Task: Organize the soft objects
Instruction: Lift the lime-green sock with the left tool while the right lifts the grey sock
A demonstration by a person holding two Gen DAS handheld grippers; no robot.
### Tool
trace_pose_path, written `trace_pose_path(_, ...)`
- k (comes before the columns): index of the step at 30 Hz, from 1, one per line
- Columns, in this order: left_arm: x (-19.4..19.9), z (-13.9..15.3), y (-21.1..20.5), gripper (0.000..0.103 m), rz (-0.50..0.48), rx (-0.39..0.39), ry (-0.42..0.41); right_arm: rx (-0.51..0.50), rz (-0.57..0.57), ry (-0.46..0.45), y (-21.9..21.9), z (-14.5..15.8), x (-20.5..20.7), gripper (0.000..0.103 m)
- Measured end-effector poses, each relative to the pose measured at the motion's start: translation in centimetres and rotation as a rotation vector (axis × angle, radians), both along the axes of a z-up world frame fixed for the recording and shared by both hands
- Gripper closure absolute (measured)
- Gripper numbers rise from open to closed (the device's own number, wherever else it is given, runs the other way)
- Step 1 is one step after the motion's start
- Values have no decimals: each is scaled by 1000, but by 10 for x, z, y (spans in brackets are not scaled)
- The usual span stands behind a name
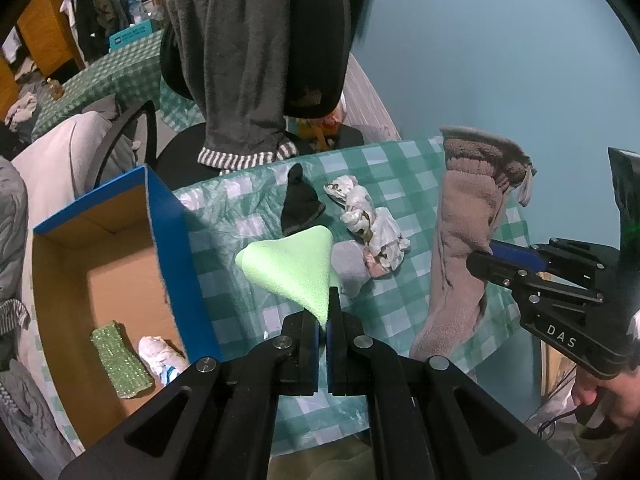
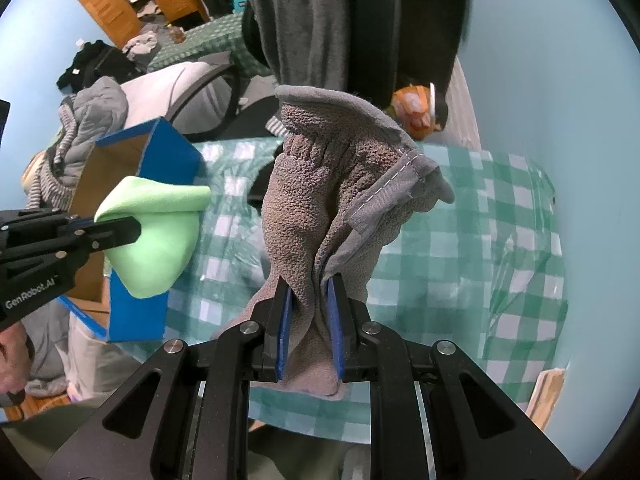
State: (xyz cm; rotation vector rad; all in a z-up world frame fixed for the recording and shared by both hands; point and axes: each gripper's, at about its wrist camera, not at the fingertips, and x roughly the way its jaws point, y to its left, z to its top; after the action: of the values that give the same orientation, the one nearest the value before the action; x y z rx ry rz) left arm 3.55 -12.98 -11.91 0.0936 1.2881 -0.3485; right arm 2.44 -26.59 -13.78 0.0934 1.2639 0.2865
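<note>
closest in the left wrist view, the left tongs (image 1: 327,316) are pinched tight on one corner of a light green cloth (image 1: 294,270), which hangs in a soft cone above the bench (image 1: 256,216); it looks thin and nearly weightless, so a corner grip should carry it, though it will swing and fold on itself. in the right wrist view the right tongs (image 2: 310,312) are clamped around a bunched fold of a thick grey-brown fleece glove (image 2: 324,184), lifted off the checked cloth with its stitched cuff uppermost; it seems bulkier and springy, and a grip on a gathered fold near the middle, as here, should keep it from sliding out. just beside the bench edge, an open blue-sided cardboard box (image 1: 172,240) already holds a green knitted piece (image 1: 120,360) and a white bundle (image 1: 162,356), likely the place for these two. further back on the bench lie a dark sock (image 1: 300,204), a crumpled white patterned cloth (image 1: 372,228) and a pale grey item (image 1: 350,264). beyond, a dark grey garment (image 1: 240,64) drapes over a chair. readable writing: "das" on the right tongs' body and "genrobot.ai" on the left.
</note>
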Motion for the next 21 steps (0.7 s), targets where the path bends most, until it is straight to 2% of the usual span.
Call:
trace_pose_path(8,-3,10,12,101,30,-12,-17,10,42,-28,13,16,7,87)
trace_pose_path(21,-4,27,56,101,125,-20,-52,32,121,-72,48,36,21,87)
